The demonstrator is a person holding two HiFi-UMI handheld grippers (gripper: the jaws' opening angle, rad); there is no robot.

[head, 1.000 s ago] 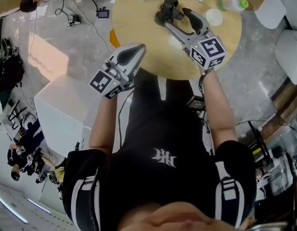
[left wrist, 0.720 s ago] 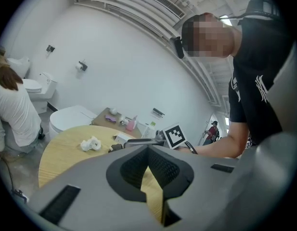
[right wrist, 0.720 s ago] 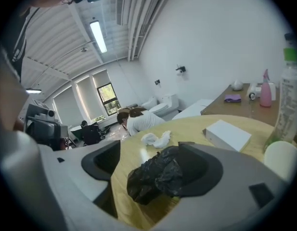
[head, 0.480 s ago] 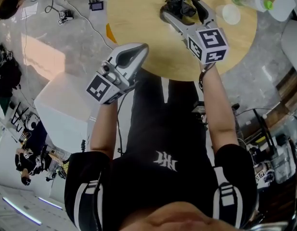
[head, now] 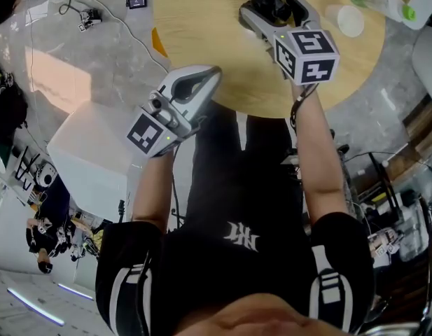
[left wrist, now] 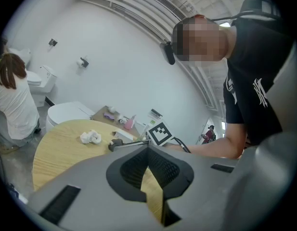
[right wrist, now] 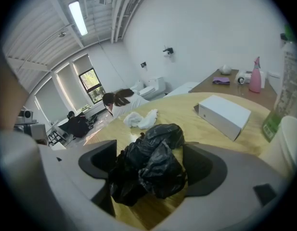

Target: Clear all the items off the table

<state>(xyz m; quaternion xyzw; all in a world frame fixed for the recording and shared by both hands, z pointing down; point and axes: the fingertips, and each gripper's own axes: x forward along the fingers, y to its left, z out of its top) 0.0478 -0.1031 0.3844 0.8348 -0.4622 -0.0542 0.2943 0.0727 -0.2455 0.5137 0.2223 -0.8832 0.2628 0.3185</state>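
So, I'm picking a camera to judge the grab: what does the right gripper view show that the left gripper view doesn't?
Right only: how the black plastic bag sits between the right gripper's jaws, which have just been opening. Left only: the left gripper, shut and empty, and the right gripper's marker cube. Both: the wooden table and crumpled tissue.

The right tongs [right wrist: 150, 171], jaws just opened wide, flank a crumpled black bag [right wrist: 155, 153] on the worktop [right wrist: 187, 110] at frame centre.
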